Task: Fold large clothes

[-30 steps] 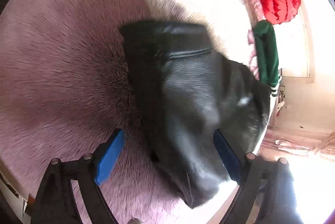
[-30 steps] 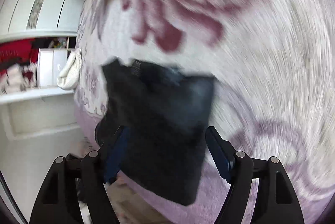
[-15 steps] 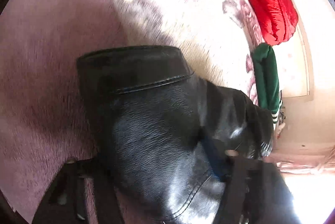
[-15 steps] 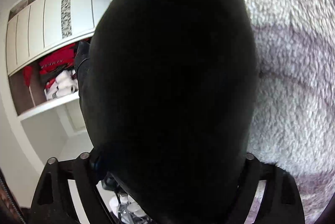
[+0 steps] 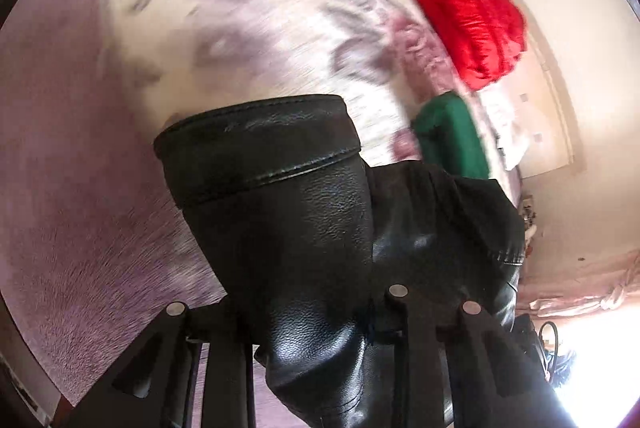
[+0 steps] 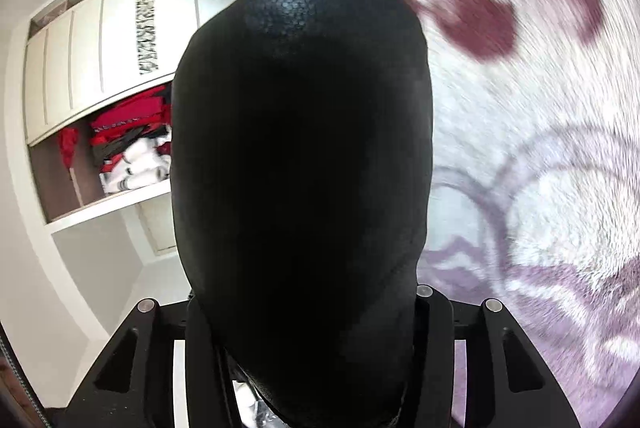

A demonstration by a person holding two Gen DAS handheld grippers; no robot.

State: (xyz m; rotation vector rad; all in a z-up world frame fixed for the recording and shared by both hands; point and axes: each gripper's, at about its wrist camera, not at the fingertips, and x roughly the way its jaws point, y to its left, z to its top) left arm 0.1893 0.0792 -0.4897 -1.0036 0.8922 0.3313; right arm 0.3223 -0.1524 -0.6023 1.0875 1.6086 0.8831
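A black leather jacket [image 5: 288, 211] hangs folded over the edge of a bed with a pink and white fleece blanket [image 5: 240, 27]. My left gripper [image 5: 304, 316] is shut on the jacket just below its stitched hem band; the fingertips are hidden by the leather. In the right wrist view the same jacket [image 6: 304, 167] fills the middle of the frame. My right gripper [image 6: 304, 312] is shut on it, its jaws drawn close together with the leather bulging up out of them.
A red puffy jacket [image 5: 472, 19] and a folded green garment [image 5: 448, 135] lie at the far end of the bed. A white wardrobe [image 6: 100, 43] with open shelves of red and white clothes stands left of the bed. The blanket [image 6: 540, 187] stretches to the right.
Both grippers went from open around the jacket to shut on it. The jacket has been lifted a little and both views have swung, with the blanket blurred.
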